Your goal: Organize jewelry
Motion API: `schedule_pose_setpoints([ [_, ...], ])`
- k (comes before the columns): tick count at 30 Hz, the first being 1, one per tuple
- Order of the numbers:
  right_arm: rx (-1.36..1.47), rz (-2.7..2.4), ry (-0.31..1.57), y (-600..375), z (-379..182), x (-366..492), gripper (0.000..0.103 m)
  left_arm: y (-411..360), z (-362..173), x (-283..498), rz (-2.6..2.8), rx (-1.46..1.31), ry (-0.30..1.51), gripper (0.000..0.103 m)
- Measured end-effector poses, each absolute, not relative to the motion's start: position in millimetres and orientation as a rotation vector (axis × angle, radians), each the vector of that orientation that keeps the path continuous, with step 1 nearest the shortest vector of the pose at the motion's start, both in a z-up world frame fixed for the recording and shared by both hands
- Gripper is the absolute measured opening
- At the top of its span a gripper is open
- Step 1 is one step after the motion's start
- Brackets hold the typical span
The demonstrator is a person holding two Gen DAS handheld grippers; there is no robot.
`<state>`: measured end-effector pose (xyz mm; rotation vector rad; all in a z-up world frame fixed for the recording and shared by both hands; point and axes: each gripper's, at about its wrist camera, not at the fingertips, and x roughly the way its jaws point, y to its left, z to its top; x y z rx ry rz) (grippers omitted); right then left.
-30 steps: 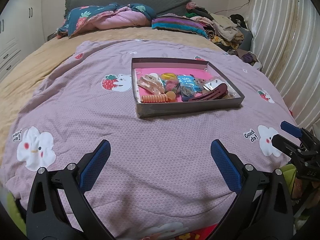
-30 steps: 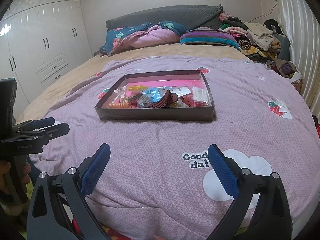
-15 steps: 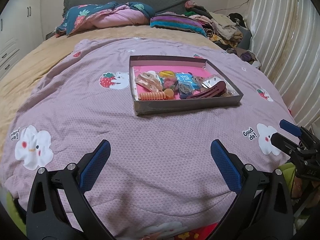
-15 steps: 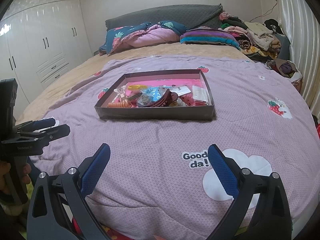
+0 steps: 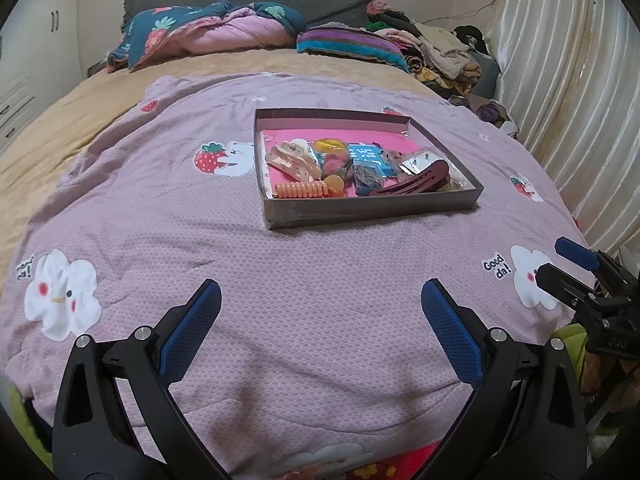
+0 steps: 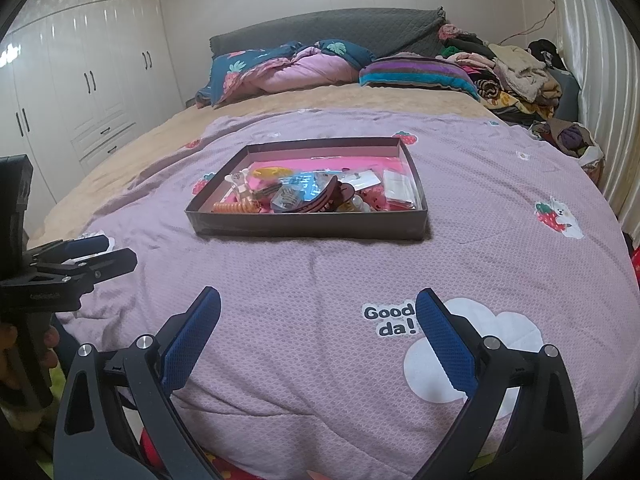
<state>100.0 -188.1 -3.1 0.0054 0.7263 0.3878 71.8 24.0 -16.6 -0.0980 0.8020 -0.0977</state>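
Bedspread point(image 5: 280, 264), lilac with cartoon clouds and strawberries, covers the near half of the bed and carries a shallow dark tray point(image 5: 372, 210) with a pink floor. In the left wrist view the tray lies at about 12 o'clock from the left gripper point(image 5: 320, 312), well apart from it; in the right wrist view it sits at about 12 o'clock from the right gripper point(image 6: 318, 320), also well apart.

Inside the tray, hair accessories lie heaped toward its near wall: a cream claw clip point(image 5: 294, 158) at the 9 o'clock side, an orange spiral hair tie point(image 5: 302, 191) just in front of it against the near wall, a dark maroon clip point(image 5: 418, 181) at the 4 o'clock side, and blue packets point(image 5: 366, 160) between them. Small clear bags point(image 6: 400, 188) rest at the 3 o'clock end in the right wrist view.

Both grippers hang over the near edge of the bedspread with their blue-padded fingers point(image 5: 192, 328) spread wide apart, nothing between them. Each shows in the other's view, at the 3 o'clock and 9 o'clock edges. A hand point(image 6: 24, 354) grips the left gripper's handle.
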Motion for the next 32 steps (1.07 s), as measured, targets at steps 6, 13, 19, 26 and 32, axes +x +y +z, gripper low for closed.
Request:
schedule_pose_setpoints([
  [6,-0.01,0.383,0.739,-186,-6,103,0.097,26,-19,75,-0.099,-0.101,0.813,0.094],
  [13,-0.014,0.378,0.744,-185,-7,106,0.097,29,-20,77,-0.11,-0.119,0.823,0.094],
  [19,-0.009,0.368,0.747,-190,-9,110,0.097,32,-25,82,-0.085,-0.139,0.859,0.094],
  [26,0.036,0.338,0.761,-216,-12,136,0.097,57,-30,99,-0.013,-0.182,0.886,0.094],
  [32,0.061,0.114,0.788,-302,-24,217,0.098,149,-34,143,0.23,-0.257,0.895,0.094],
])
